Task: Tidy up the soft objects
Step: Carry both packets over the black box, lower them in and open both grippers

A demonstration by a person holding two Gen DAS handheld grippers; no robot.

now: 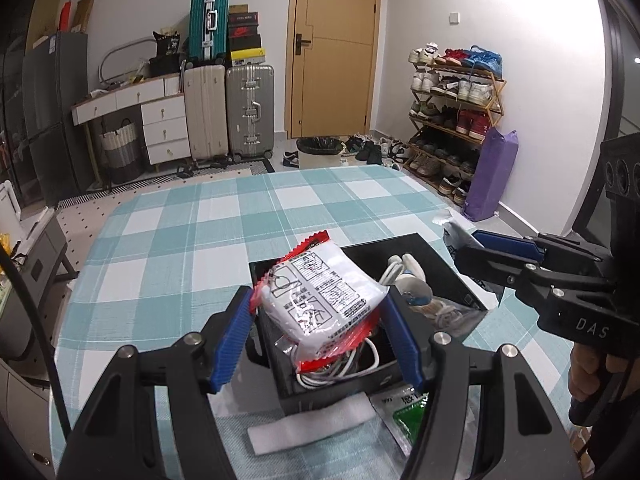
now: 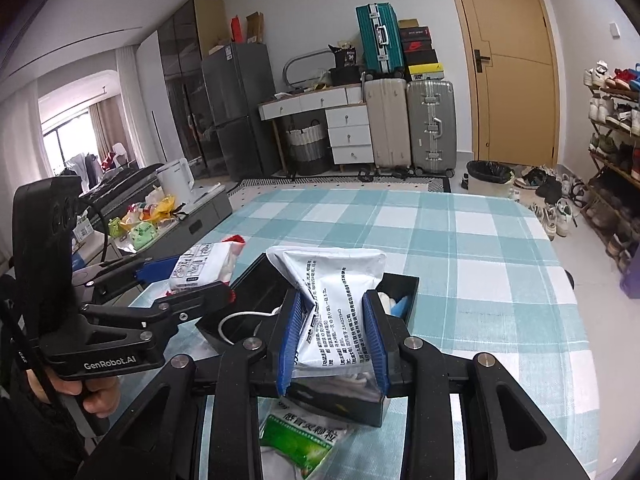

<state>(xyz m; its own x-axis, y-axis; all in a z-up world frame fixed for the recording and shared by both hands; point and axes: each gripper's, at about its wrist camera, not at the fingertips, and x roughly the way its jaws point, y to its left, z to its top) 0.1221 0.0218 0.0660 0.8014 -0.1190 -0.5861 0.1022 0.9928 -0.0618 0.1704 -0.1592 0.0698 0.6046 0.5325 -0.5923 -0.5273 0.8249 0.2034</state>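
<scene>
My left gripper (image 1: 316,336) is shut on a white and red snack packet (image 1: 320,300) and holds it above the black open box (image 1: 452,276) on the checked table. The box holds white cables (image 1: 340,368) and other soft items. My right gripper (image 2: 332,344) is shut on a silver-white pouch with printed text (image 2: 336,300), held over the same box (image 2: 256,280). In the left wrist view the right gripper (image 1: 480,248) sits at the right with the pouch (image 1: 456,236). In the right wrist view the left gripper (image 2: 176,276) sits at the left with the packet (image 2: 204,264).
A green sachet (image 1: 408,412) and a white foam strip (image 1: 312,420) lie on the tablecloth in front of the box. The sachet also shows in the right wrist view (image 2: 300,436). Suitcases (image 1: 228,112), a shoe rack (image 1: 452,112) and a bin (image 1: 320,148) stand beyond the table.
</scene>
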